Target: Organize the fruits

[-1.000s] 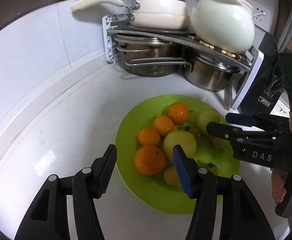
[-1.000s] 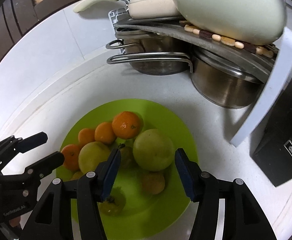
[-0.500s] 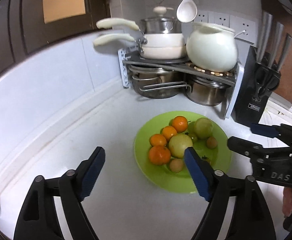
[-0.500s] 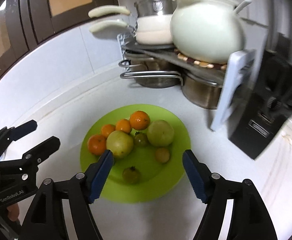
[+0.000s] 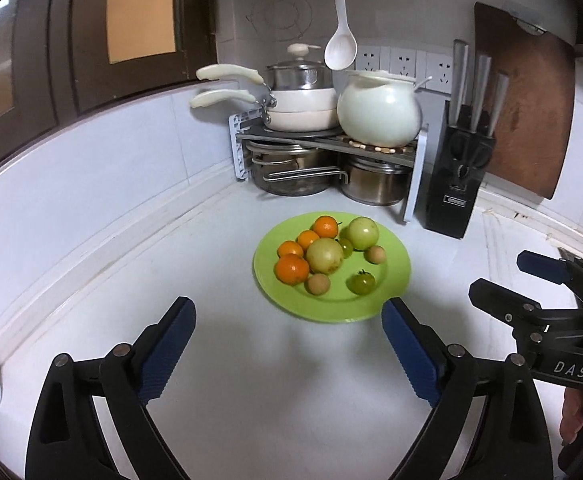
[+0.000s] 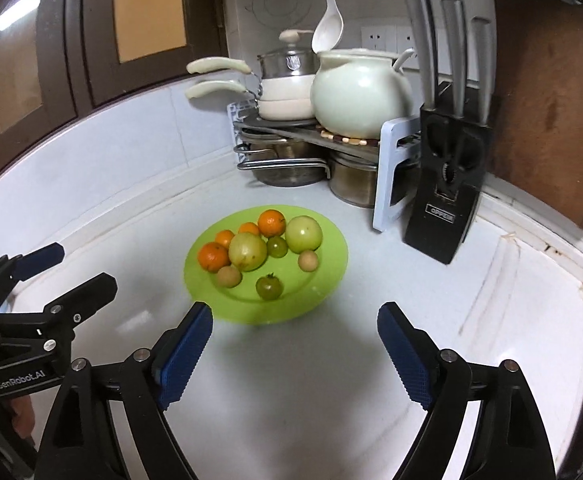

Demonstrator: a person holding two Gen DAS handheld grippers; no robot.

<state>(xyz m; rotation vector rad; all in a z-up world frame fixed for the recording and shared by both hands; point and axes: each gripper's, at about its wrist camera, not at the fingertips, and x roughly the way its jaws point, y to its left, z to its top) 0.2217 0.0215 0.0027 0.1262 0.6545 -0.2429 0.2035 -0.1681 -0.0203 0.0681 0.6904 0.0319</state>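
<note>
A lime-green plate [image 5: 395, 280] [image 6: 331, 276] sits on the white counter and carries several fruits: small oranges [image 5: 291, 269] [image 6: 212, 256], two pale green apples [image 5: 362, 233] [image 6: 303, 234], little brownish fruits [image 5: 318, 283] and a green tomato [image 5: 362, 282] [image 6: 269, 287]. My left gripper [image 5: 287, 330] hangs above the counter in front of the plate. Its jaws are opening, with nothing between them. My right gripper [image 6: 294, 334] stands beside it, likewise in front of the plate. Its jaws are opening and empty. Each gripper shows at the edge of the other's view.
A pot rack [image 5: 327, 140] with steel pots, white pans and a white ceramic pot [image 5: 379, 114] fills the back corner. A black knife block [image 5: 459, 184] and a wooden cutting board [image 5: 527, 100] stand to its right. A white spoon [image 5: 341, 46] hangs on the wall.
Both grippers have pulled back and up from over the plate, so the fruits look smaller and farther off. Both sets of jaws have spread wider. The fruits have not moved.
</note>
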